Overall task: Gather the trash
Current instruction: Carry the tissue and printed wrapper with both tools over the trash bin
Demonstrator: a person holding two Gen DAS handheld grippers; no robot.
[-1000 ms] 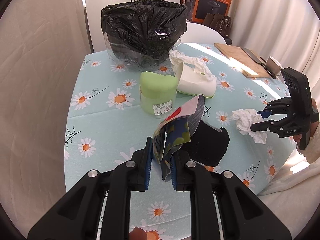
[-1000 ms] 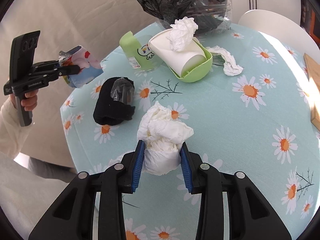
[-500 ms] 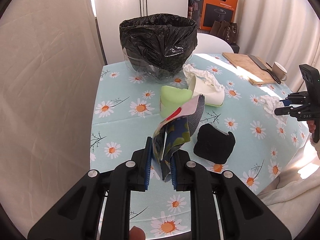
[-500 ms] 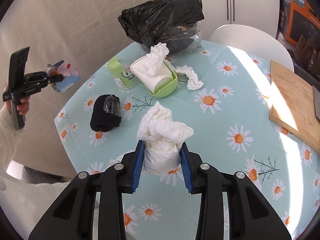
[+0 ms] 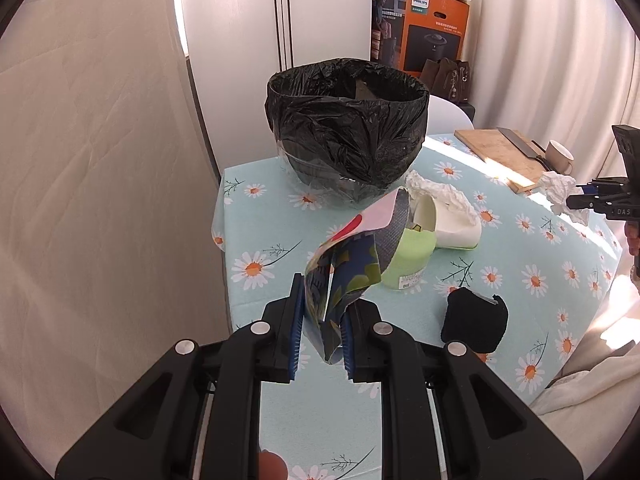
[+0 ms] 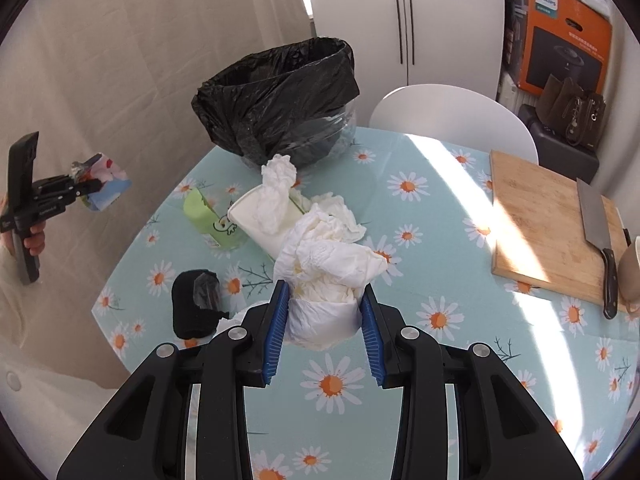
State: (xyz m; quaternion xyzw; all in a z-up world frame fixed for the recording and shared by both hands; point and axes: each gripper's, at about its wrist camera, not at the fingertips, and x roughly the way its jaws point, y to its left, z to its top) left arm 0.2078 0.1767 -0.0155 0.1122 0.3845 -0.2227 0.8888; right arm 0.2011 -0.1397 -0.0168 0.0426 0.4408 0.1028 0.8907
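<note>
Cream curtains and a white wall close in a room where a round table (image 6: 432, 200) wears a pale blue cloth printed with daisies. At its far edge stands a clear bin lined with a black trash bag (image 5: 346, 128), mouth open. A wooden cutting board (image 6: 548, 220) lies at the right side of the table in the right wrist view, with a cleaver (image 6: 596, 232) on it and a mug just beside. Nearer the middle a green container (image 5: 410, 258) stands upright next to a tipped white paper cup (image 6: 260, 220) that rests in a green dish, crumpled tissue spilling from its mouth. A black fabric bundle (image 5: 474, 324) sits apart, toward the near edge.

Both grippers are held above the table, angled downward toward it. The left gripper (image 5: 322, 338) is pinched tight on a crumpled colourful snack wrapper (image 5: 352, 264), which sticks up from between the blue pads; a hand grips its handle at the left edge of the right wrist view. The right gripper (image 6: 324, 328) has its jaws partly apart, clamped on a fat wad of white tissue (image 6: 326, 276) that bulges above the pads, lifted clear of the cloth.
</note>
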